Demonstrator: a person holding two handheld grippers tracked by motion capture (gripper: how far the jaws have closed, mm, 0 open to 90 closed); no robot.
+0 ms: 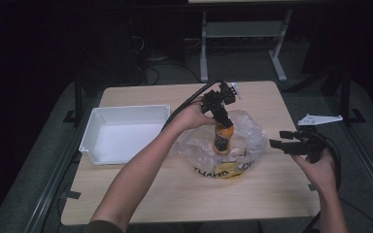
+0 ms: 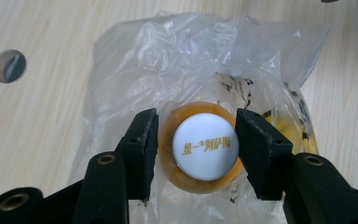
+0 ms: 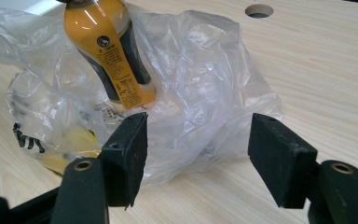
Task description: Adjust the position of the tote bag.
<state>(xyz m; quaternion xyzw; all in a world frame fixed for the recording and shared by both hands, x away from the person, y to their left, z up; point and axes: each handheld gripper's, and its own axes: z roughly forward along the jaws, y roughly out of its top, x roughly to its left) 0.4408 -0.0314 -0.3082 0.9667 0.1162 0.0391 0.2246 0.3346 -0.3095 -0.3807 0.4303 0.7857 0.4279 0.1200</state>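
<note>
Dark floor and metal frame legs ring the pale wooden bench I am working over. Taking the clear plastic bag at the bench's middle as my landmark, the white tray sits well to its left, apart from it; I judge it the likely place for whatever comes out of the bag. The bag lies crumpled and open, with black lettering and something yellow low at its near edge.

Standing upright inside the bag is the orange bottle, white cap up. My left tool comes straight down over the bag from above; in the left gripper view its pads sit either side of the bottle's neck, at the cap or just beside it. I cannot tell whether they press yet, so I would call this a grip being taken, not made. Coming from the top keeps the film out of the pads.

My right tool hangs off the bag's right side, released, nothing between its pads, aimed at the loose film, probably to pin the bag when the bottle lifts.
</note>
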